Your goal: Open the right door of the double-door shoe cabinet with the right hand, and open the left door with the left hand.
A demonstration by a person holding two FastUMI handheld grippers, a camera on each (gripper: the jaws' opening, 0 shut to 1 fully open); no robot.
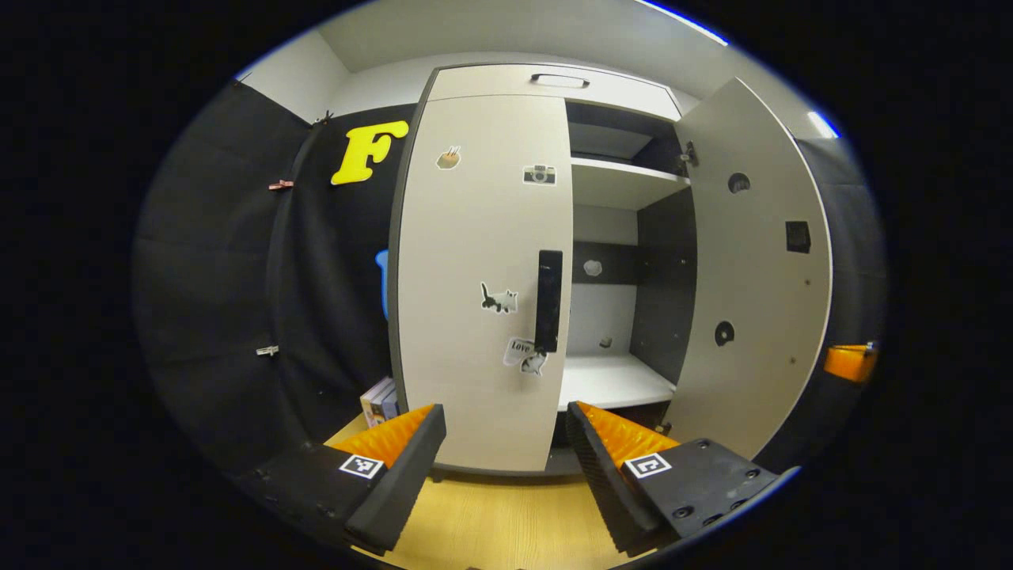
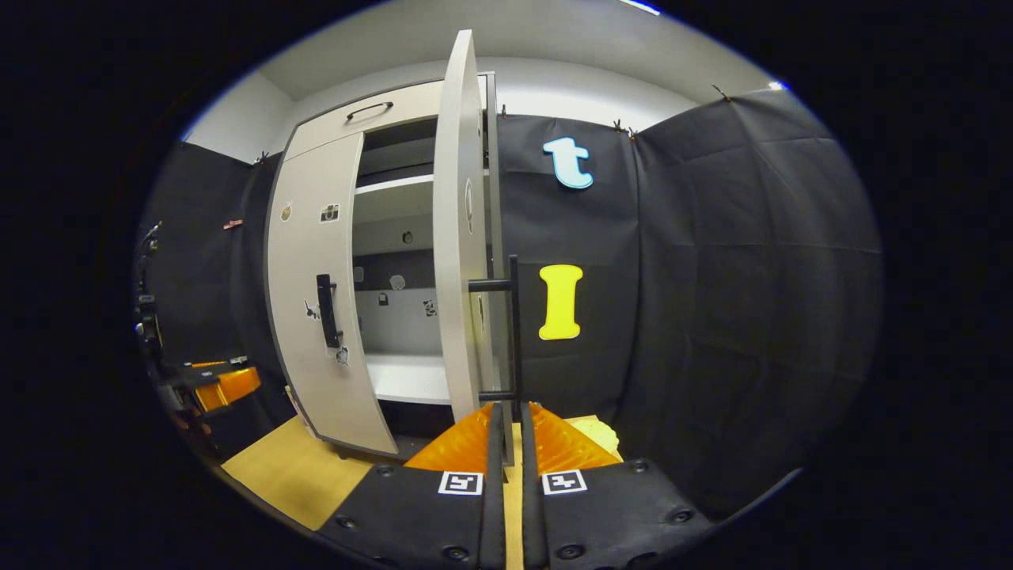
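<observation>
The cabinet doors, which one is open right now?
The right door, swung wide, shelves showing beside it. The left door, with the stickers, sits shut.

The left door (image 1: 483, 277) hides the cabinet's left half behind it. A small box (image 1: 380, 401) beside the cabinet's foot is half covered by that door's edge. In the right gripper view, the right door's handle (image 2: 513, 340) has its lower end hidden between the right tongs (image 2: 512, 419), contact unclear. Stickers (image 2: 396, 282) on the back wall are too small to tell.
</observation>
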